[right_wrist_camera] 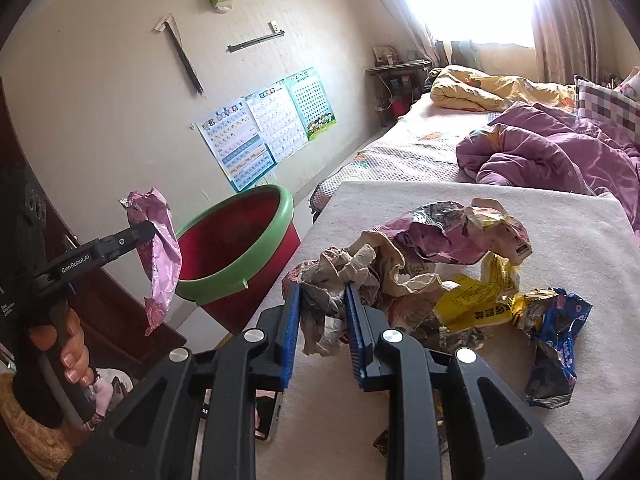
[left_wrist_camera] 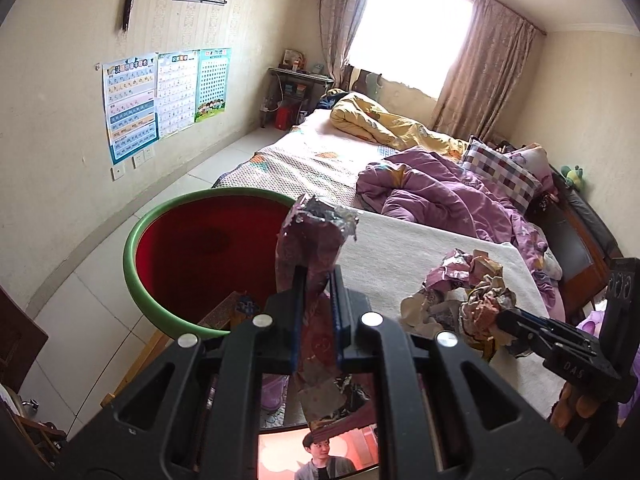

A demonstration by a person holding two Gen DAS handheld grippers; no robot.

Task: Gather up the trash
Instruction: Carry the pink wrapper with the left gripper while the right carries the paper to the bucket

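Observation:
My left gripper [left_wrist_camera: 316, 276] is shut on a pink foil wrapper [left_wrist_camera: 308, 236] and holds it in the air beside the red basin with a green rim [left_wrist_camera: 132, 240]. In the right wrist view the same gripper [right_wrist_camera: 140, 232] holds the wrapper [right_wrist_camera: 160, 256] just left of the basin [right_wrist_camera: 288, 208]. My right gripper [right_wrist_camera: 322, 292] is shut on a crumpled beige wrapper [right_wrist_camera: 320, 312] at the near edge of the trash pile [right_wrist_camera: 448, 248] on the white cloth [right_wrist_camera: 560, 232]. The right gripper also shows in the left wrist view [left_wrist_camera: 500, 320], at the pile [left_wrist_camera: 460, 280].
A yellow wrapper [right_wrist_camera: 476, 304] and a blue wrapper [right_wrist_camera: 556, 344] lie in the pile. The bed behind carries a purple quilt [right_wrist_camera: 552, 152], a yellow quilt [right_wrist_camera: 480, 88] and a checked pillow [left_wrist_camera: 500, 168]. Posters [left_wrist_camera: 160, 96] hang on the left wall. Tiled floor [left_wrist_camera: 100, 280] lies below the basin.

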